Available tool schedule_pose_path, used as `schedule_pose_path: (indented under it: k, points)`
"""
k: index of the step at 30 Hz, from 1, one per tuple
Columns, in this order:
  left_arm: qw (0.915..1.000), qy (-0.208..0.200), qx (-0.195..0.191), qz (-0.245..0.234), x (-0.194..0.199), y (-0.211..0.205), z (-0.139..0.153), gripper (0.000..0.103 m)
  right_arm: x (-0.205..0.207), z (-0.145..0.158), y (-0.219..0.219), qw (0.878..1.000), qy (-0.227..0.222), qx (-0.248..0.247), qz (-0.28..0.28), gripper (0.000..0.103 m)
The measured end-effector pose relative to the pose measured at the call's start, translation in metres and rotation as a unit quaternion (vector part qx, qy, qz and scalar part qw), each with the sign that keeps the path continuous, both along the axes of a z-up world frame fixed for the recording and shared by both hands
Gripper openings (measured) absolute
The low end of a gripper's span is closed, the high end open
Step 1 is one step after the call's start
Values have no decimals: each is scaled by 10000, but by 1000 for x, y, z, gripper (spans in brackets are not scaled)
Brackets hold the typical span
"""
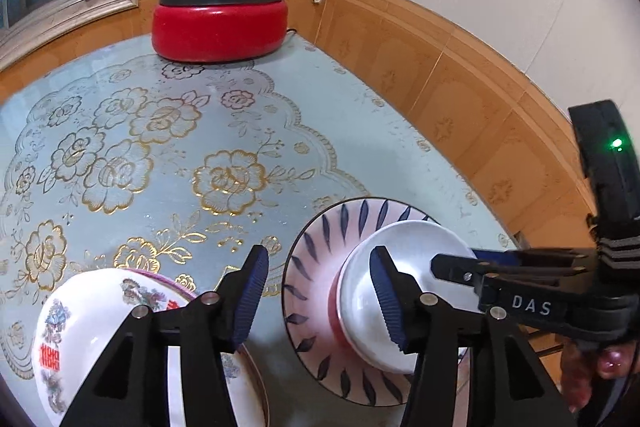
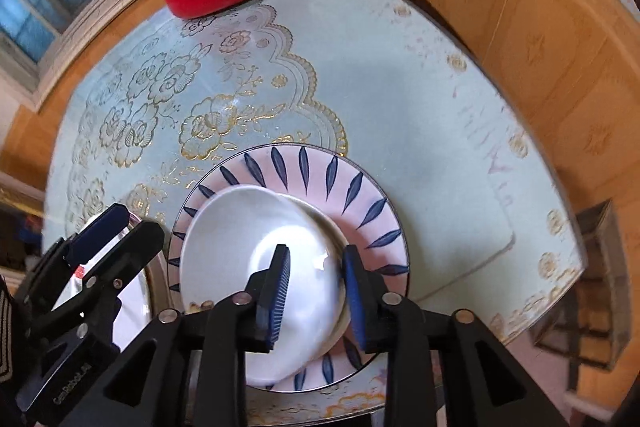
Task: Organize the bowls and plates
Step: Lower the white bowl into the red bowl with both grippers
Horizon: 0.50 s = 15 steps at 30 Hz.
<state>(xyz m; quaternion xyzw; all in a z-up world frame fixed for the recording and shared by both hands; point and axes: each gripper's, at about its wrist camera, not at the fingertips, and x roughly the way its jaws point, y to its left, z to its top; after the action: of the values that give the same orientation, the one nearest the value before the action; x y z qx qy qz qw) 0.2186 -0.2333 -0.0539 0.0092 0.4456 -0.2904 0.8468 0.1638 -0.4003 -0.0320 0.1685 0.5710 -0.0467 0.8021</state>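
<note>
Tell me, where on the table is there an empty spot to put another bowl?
The widest bare stretch of tablecloth lies between the red pot at the far end and the dishes up front. Another strip runs between the blue-leaf plate and the wooden wall panel. Up front it is crowded: the white bowl, the flowered bowl and both grippers.

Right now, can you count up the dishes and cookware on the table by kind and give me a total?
Plates: 2, the blue-leaf plate and the plate under the floral bowl.
Bowls: 2, the white bowl held tilted on the blue-leaf plate and the floral bowl.
Lidded pots: 1, the red pot.
Total: 5.
</note>
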Motion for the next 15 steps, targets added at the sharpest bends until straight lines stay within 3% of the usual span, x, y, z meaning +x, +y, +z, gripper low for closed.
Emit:
schedule_pose_path:
  k: [8,15]
  points:
    - [9997,111,111,196,-1,12,-8,64,-6,5,-5,9997,-156,167,-94,31]
    - [9995,79,220,198,-4,14,-11,64,-15,4,-9,9983,-260,410,-319,31]
